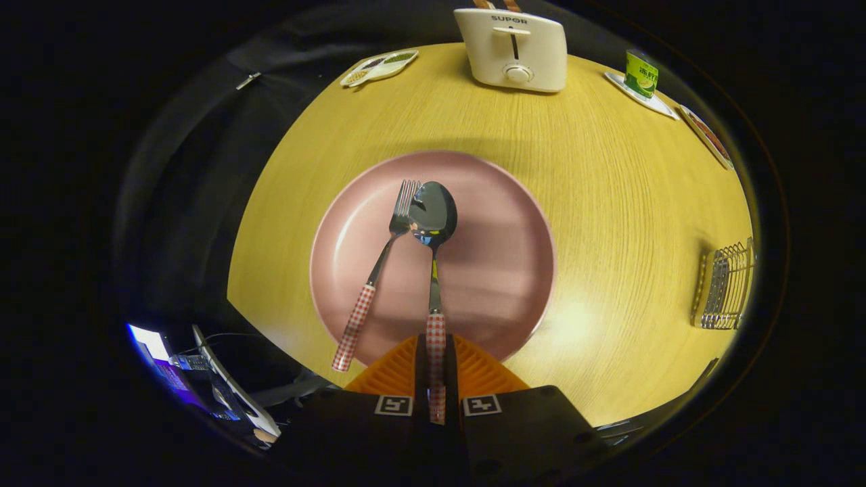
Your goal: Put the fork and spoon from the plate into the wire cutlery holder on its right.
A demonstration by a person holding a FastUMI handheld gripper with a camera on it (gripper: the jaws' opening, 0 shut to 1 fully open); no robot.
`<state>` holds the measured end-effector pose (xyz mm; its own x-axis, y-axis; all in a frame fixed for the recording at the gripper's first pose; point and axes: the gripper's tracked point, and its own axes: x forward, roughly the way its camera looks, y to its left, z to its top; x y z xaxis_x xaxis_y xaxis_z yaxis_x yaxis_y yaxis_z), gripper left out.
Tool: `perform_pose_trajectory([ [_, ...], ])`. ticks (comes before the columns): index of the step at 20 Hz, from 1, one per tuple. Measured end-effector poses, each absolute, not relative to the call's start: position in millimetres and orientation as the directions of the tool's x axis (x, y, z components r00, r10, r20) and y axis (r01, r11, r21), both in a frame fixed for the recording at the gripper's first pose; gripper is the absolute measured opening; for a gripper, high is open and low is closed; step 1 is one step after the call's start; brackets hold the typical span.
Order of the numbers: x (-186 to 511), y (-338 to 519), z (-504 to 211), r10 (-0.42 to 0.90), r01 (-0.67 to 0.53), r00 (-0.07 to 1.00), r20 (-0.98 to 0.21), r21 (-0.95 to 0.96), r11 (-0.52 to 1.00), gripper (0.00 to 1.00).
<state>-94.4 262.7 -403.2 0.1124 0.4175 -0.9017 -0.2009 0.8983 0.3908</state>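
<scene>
Gripper (pixel 436 379) seemingly clamped on spoon (pixel 434 223) handle, beside fork (pixel 379 270) on plate (pixel 500 270).

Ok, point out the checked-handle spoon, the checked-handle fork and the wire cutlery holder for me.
Steel spoon with red-checked handle (pixel 433 215): gripper view, on its bowl; handle clamped between the tongs (pixel 436 379).
Steel fork with red-checked handle (pixel 379 264): gripper view, on its neck.
Wire cutlery holder (pixel 727 287): gripper view, on its wire side.

Staged kitchen table in a dark booth, toaster (pixel 512 49), pink plate (pixel 504 270), wooden tabletop (pixel 609 203)
</scene>
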Motion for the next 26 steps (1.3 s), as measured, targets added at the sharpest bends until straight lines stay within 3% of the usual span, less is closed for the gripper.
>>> perform_pose_trajectory([
  [8,-65,174,-310,0.470,-0.232,0.289,-0.834,0.416,0.879,0.12],
  [13,-64,87,-286,0.430,-0.210,0.312,-0.847,0.380,0.901,0.12],
  [19,-81,-16,-293,0.342,-0.171,0.235,-0.910,0.308,0.936,0.12],
  [26,-107,-78,-325,0.281,-0.197,-0.019,-0.960,0.279,0.940,0.12],
])
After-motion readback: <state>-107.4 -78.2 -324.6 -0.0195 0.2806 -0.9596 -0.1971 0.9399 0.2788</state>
